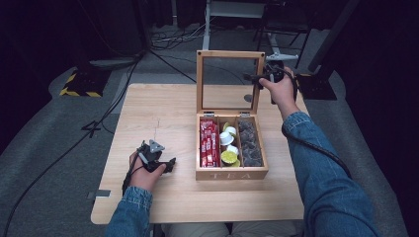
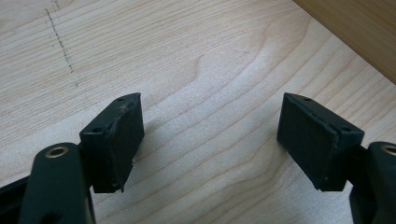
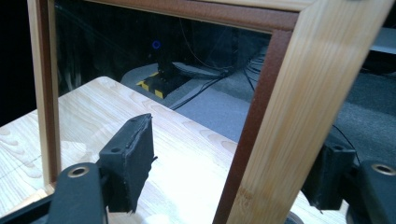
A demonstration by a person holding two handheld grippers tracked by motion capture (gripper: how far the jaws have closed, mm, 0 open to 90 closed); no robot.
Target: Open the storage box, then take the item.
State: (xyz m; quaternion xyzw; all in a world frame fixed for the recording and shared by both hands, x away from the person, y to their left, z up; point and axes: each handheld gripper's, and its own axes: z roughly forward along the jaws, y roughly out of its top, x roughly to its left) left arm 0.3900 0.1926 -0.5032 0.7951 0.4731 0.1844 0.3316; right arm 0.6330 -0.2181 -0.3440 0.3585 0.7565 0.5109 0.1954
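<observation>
A wooden tea box (image 1: 231, 174) stands right of centre on the table (image 1: 163, 113), its glass-paned lid (image 1: 230, 54) raised upright. Inside lie red packets (image 1: 209, 143), white and yellow cups (image 1: 229, 143) and dark bags (image 1: 249, 143) in separate compartments. My right gripper (image 1: 257, 77) is at the lid's upper right edge. Its jaws straddle the lid's wooden frame (image 3: 289, 93) and stand open, the left pad (image 3: 133, 158) clear of the wood. My left gripper (image 1: 168, 164) rests low on the table left of the box, open (image 2: 210, 112), with bare wood between its pads.
The box's side wall (image 2: 355, 32) is close ahead of the left gripper. Beyond the table's far edge are a black-and-yellow striped base (image 1: 79, 84), cables on the grey floor and metal stand legs (image 1: 276, 49). Pencil marks (image 2: 60, 42) run across the tabletop.
</observation>
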